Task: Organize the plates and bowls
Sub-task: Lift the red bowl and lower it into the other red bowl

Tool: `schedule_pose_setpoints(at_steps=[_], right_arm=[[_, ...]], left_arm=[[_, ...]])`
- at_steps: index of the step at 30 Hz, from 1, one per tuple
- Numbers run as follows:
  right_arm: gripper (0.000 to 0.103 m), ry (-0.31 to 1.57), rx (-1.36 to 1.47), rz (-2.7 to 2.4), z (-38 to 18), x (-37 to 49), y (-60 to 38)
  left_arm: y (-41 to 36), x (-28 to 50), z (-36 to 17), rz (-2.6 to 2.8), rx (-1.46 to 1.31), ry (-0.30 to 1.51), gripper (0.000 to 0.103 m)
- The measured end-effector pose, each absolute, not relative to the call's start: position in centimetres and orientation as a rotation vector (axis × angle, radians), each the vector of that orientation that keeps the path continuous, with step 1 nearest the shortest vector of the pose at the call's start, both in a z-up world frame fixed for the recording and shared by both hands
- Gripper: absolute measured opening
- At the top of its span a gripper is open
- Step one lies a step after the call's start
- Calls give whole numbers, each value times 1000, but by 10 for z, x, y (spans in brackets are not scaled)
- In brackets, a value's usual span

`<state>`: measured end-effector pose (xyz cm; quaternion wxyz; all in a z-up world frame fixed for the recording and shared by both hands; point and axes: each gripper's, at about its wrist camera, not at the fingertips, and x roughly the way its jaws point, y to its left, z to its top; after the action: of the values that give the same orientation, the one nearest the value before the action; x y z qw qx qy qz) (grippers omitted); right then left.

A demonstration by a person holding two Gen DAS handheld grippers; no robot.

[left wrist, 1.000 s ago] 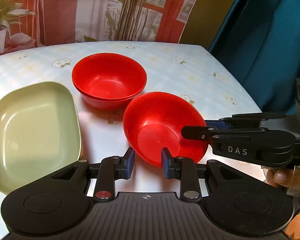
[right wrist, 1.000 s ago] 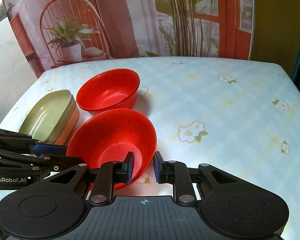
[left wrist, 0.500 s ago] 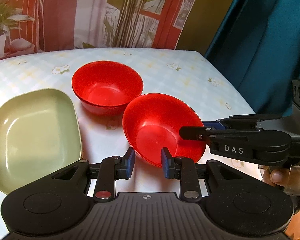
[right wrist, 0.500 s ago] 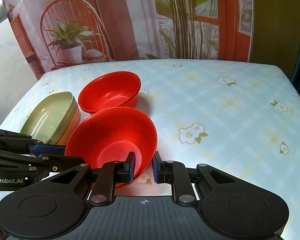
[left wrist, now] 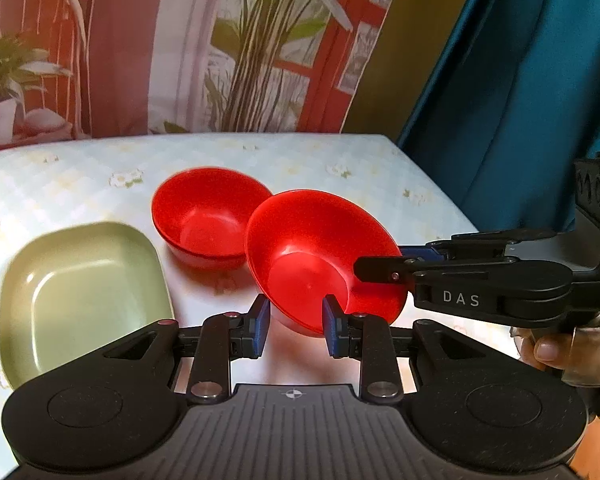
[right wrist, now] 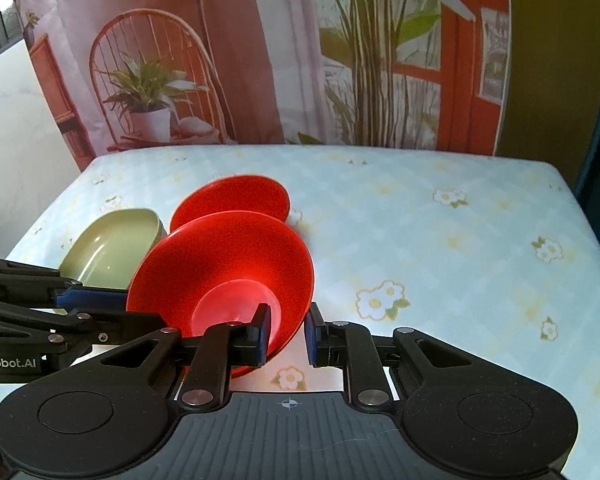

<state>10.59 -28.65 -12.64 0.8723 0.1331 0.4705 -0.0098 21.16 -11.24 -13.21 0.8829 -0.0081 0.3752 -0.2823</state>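
Note:
My right gripper [right wrist: 286, 330] is shut on the rim of a red bowl [right wrist: 224, 264] and holds it lifted and tilted above the table; it also shows in the left wrist view [left wrist: 316, 256], with the right gripper [left wrist: 380, 268] clamping its right rim. My left gripper [left wrist: 294, 326] is open, its jaws at the bowl's near rim, not closed on it. A second red bowl [left wrist: 204, 216] sits on the table just behind. A green square plate [left wrist: 80, 292] lies at the left, also in the right wrist view [right wrist: 112, 246].
The table [right wrist: 420, 232] has a light floral checked cloth. A printed backdrop [right wrist: 260, 60] stands behind it and a blue curtain [left wrist: 520, 100] hangs at the right. The table's right edge [left wrist: 440, 188] lies beside the curtain.
The right gripper has lifted the held red bowl and tilted it, bringing it closer to the second red bowl. The left gripper rose along with it, staying open.

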Motion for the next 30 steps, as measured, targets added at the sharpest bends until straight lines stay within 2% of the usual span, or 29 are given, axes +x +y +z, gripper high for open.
schedule_pose_setpoints(at_steps=[16,30], right_arm=[[17,933,243,5,-108,146,-278],[16,916,282,1,-120,194,-279]], left_arm=[[-95,234,-113,-549,-45,728,30],[-82,286,-109,-525,-57,764,30]])
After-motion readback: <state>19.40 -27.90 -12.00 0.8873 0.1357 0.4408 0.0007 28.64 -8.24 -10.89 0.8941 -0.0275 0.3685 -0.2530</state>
